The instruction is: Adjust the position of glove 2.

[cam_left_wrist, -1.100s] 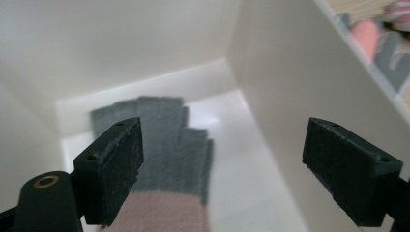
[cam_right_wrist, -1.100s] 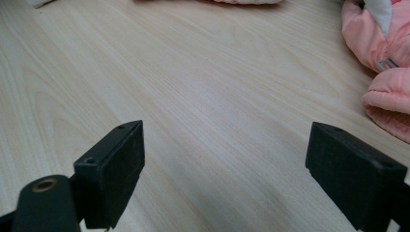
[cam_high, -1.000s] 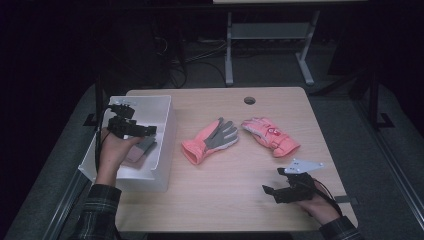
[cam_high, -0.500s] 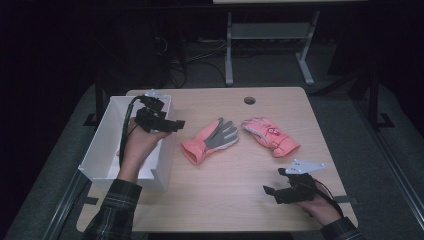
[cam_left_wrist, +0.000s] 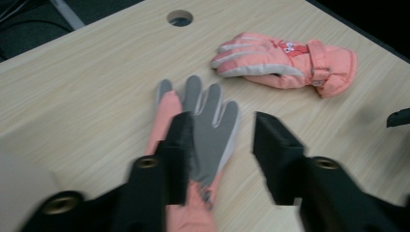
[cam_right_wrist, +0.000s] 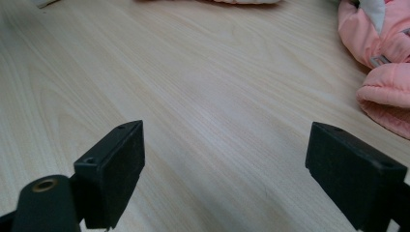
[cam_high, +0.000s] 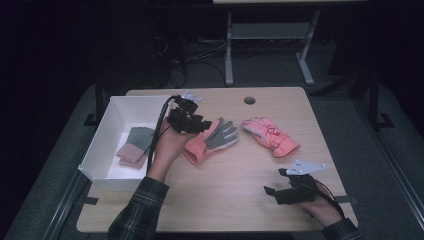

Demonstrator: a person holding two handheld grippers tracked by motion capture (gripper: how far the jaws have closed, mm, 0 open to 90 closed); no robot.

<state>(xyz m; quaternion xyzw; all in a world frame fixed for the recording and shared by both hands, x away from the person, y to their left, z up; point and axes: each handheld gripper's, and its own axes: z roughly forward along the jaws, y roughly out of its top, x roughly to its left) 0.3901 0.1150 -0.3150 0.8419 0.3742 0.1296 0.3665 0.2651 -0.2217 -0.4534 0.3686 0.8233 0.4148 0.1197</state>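
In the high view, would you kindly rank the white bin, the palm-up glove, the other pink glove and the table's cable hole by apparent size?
1. White bin
2. and 3. Palm-up glove and other pink glove: look alike, not ranked
4. Cable hole

You work at a light wood-grain surface point(cam_high: 220, 200) with rounded corners and a round cable hole point(cam_high: 249, 100) near its far edge. Grey carpet point(cam_high: 345, 120) lies around it. Beyond it you see a grey metal table frame point(cam_high: 270, 35) and loose cables point(cam_high: 195, 55) on the floor. The room behind is dark.
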